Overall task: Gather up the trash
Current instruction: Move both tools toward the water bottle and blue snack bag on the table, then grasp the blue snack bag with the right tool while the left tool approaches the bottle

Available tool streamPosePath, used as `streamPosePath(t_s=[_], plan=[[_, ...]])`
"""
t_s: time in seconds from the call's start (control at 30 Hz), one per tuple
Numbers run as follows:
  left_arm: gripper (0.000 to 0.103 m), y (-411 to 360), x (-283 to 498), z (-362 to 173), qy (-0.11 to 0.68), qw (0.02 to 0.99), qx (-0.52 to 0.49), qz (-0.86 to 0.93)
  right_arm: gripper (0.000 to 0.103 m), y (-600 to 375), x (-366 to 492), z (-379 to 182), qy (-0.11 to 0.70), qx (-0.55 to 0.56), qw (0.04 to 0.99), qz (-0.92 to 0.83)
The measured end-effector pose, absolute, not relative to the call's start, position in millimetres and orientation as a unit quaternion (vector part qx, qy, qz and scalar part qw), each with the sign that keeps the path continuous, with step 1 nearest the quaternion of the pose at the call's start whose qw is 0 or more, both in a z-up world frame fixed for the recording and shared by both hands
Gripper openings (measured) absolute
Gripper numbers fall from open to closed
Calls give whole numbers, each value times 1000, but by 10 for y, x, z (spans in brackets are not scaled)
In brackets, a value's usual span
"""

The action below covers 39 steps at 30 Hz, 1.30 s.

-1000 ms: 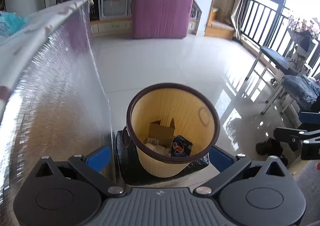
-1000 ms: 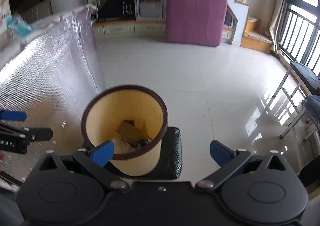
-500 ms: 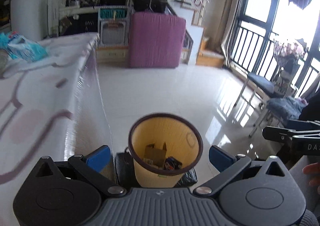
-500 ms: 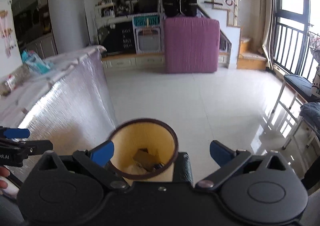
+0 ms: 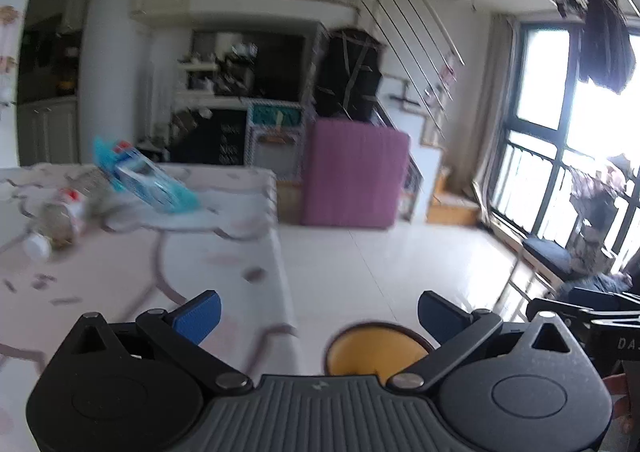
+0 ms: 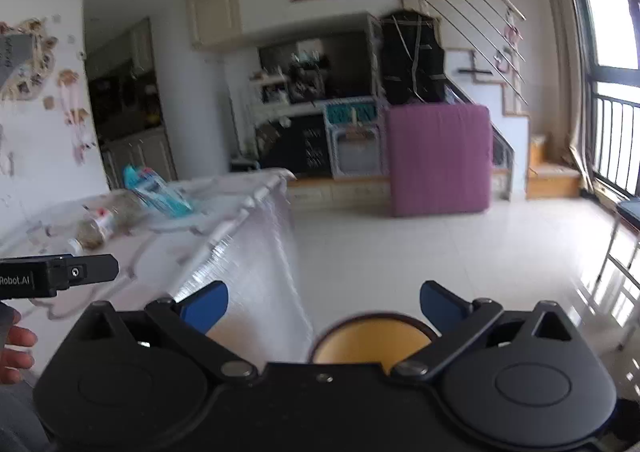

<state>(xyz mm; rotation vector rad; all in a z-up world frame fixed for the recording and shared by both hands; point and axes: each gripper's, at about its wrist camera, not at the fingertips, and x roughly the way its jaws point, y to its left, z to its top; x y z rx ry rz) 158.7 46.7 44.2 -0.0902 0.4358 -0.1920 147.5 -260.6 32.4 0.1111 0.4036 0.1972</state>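
A yellow waste bin with a dark rim (image 5: 376, 346) stands on the floor beside the table, low in the left wrist view; it also shows in the right wrist view (image 6: 370, 340). On the table lie a blue-and-white wrapper (image 5: 146, 181) and a crushed plastic bottle (image 5: 60, 217); both show in the right wrist view, the wrapper (image 6: 158, 193) and the bottle (image 6: 94, 230). My left gripper (image 5: 318, 312) is open and empty above the table edge. My right gripper (image 6: 324, 304) is open and empty above the bin.
The table (image 5: 120, 264) has a pale patterned cloth and a silvery hanging side (image 6: 256, 276). A purple mat (image 5: 354, 175) leans against far cabinets. A chair (image 5: 544, 256) stands by the window at right. White tiled floor (image 6: 440, 252) lies beyond the bin.
Both grippers have risen and tilted up from over the bin; the bin has dropped to the bottom of both views and the tabletop with its trash has come into view.
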Motion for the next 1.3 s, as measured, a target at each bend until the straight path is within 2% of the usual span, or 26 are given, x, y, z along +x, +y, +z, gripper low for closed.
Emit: streamPosePath(t_s=[0.23, 0.57, 1.13, 1.2, 1.27, 1.3], plan=[[103, 998, 1422, 602, 173, 982, -55, -53, 103, -2141, 1571, 369, 160, 69, 977, 125], [103, 1810, 1461, 544, 147, 988, -52, 0, 103, -1440, 1869, 413, 129, 66, 977, 159], [103, 2909, 2488, 161, 159, 982, -80, 60, 101, -410, 3043, 412, 139, -53, 969, 198], [98, 2955, 2556, 94, 161, 982, -81, 57, 85, -276, 3222, 392, 140, -74, 964, 215], [81, 3002, 2632, 44, 172, 980, -89, 45, 75, -90, 3402, 346, 148, -99, 958, 227], [79, 3027, 2669, 19, 178, 979, -94, 41, 72, -15, 3489, 326, 151, -110, 955, 229]])
